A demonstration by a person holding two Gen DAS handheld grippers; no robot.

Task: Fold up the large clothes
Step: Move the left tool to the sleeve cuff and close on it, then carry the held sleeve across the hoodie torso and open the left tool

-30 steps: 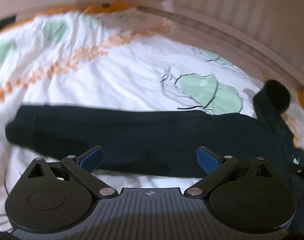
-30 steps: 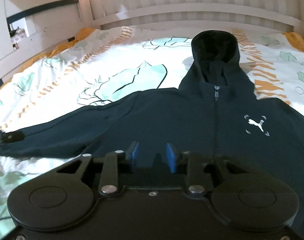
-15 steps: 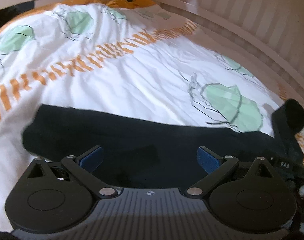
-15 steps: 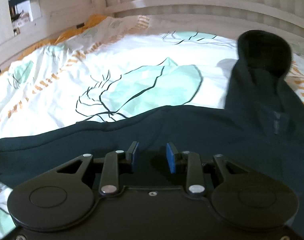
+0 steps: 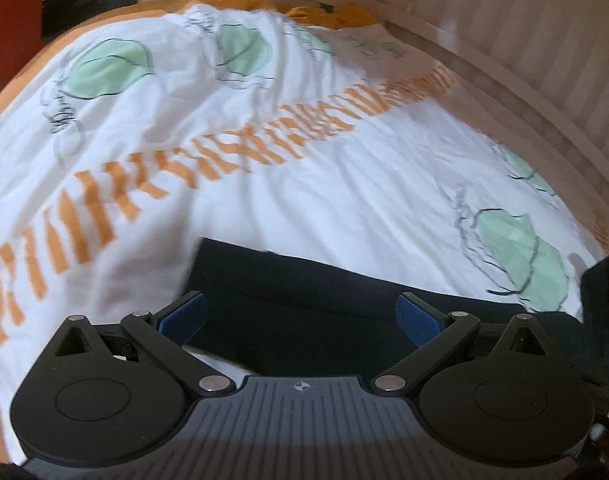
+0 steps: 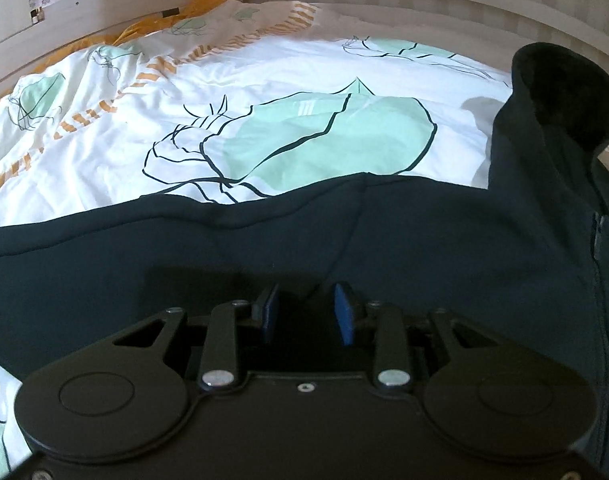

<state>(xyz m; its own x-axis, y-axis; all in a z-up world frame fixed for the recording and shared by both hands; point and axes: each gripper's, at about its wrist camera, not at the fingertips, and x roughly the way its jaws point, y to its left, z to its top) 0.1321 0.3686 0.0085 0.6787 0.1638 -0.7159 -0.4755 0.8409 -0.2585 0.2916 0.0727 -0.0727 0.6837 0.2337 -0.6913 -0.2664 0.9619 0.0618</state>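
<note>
A dark navy hoodie [image 6: 384, 248] lies spread on the bed, its hood [image 6: 564, 92] at the right and its zip [image 6: 598, 240] at the far right edge. Its left sleeve [image 5: 304, 288] stretches across the left wrist view, the cuff end near the left finger. My left gripper [image 5: 300, 316] is open wide, low over the sleeve near its cuff. My right gripper [image 6: 306, 312] is partly closed with a gap between its blue pads, right over the hoodie's shoulder; whether fabric is pinched is hidden.
The bed has a white duvet [image 5: 304, 160] printed with green leaves and orange stripes. A slatted wooden bed frame [image 6: 424, 8] runs along the far side and a rail [image 5: 504, 80] on the right. An orange sheet edge [image 6: 152, 28] shows at the back left.
My left gripper has moved left along the sleeve toward the cuff. My right gripper has moved forward and lower onto the hoodie's shoulder; the logo has left the view.
</note>
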